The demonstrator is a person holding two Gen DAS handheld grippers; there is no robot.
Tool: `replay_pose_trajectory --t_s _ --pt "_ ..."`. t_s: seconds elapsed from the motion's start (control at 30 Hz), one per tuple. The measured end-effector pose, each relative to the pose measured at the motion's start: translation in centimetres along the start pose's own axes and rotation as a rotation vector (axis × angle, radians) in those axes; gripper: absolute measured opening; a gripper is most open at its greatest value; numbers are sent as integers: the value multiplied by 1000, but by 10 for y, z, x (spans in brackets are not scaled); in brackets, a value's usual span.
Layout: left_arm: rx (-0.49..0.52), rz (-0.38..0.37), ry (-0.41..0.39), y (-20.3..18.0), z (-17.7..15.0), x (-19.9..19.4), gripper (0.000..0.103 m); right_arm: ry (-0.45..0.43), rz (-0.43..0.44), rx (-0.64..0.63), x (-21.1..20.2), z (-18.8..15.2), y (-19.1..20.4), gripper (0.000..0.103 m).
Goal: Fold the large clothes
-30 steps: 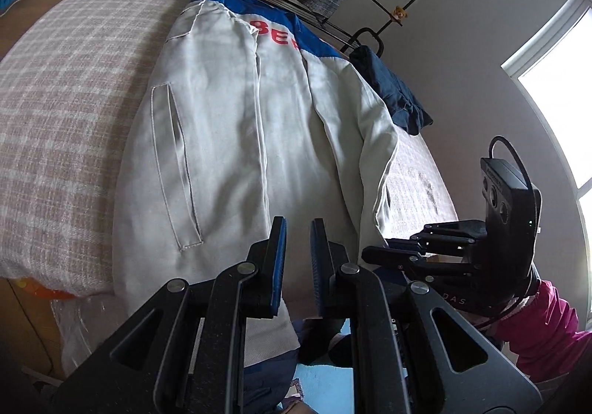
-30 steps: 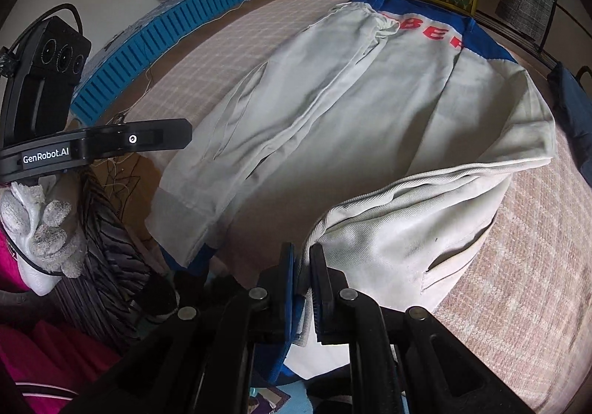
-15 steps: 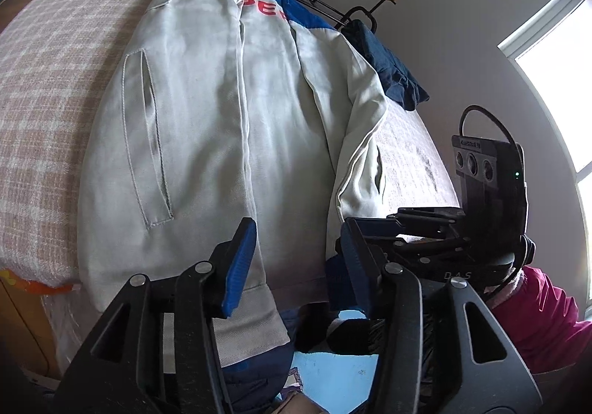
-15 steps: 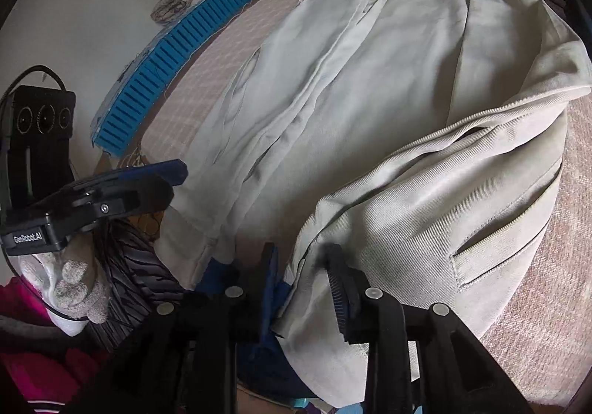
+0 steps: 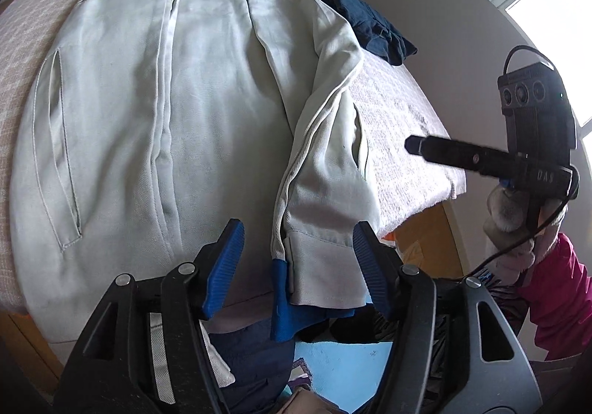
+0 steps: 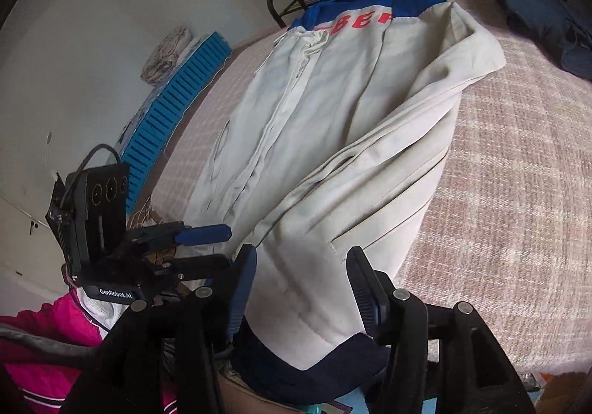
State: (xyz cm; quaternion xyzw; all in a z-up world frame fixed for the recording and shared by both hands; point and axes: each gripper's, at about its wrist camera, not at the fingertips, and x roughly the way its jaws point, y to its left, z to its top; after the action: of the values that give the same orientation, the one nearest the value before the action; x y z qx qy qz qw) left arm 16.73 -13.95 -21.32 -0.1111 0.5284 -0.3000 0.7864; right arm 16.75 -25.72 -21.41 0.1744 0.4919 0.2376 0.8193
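Jacket (image 5: 207, 110), pale grey with a blue collar and red letters, lay spread on the checked bed cover (image 5: 399, 140) in the left wrist view, one sleeve folded in over its front; the left gripper (image 5: 298, 258) had just been opening, its blue pads clear on either side of the sleeve cuff (image 5: 325, 269). From the right wrist view, the right gripper (image 6: 301, 288) had likewise been opening, its jaws apart above the hem without pressing it, while the left gripper stood just beside it, near the bed's edge

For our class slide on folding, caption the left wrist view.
Open left tongs frame the cuff of a pale jacket spread on the bed, right tongs alongside.
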Motion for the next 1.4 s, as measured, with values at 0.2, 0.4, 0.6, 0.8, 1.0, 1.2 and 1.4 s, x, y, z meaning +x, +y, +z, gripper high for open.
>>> replay_pose_trajectory --t_s 0.2,0.4,0.6,0.8,1.0,1.2,1.4 --pt "14 9 19 -5 -3 13 63 -110 -67 106 -19 37 -58 64" --pt "14 13 39 -3 -7 23 56 -200 -30 294 -9 78 -118 64" --pt "37 29 55 -6 -10 28 19 -285 13 468 20 104 -168 64" --pt "61 34 36 -12 -13 23 10 -383 138 666 45 116 -215 64" --pt "81 14 27 -20 -14 18 9 -401 256 693 66 145 -218 56" --pt "87 -17 18 -24 -24 10 9 -370 97 522 58 177 -166 12" --pt "69 -49 20 -18 -37 5 8 -275 -225 138 61 225 -62 6"
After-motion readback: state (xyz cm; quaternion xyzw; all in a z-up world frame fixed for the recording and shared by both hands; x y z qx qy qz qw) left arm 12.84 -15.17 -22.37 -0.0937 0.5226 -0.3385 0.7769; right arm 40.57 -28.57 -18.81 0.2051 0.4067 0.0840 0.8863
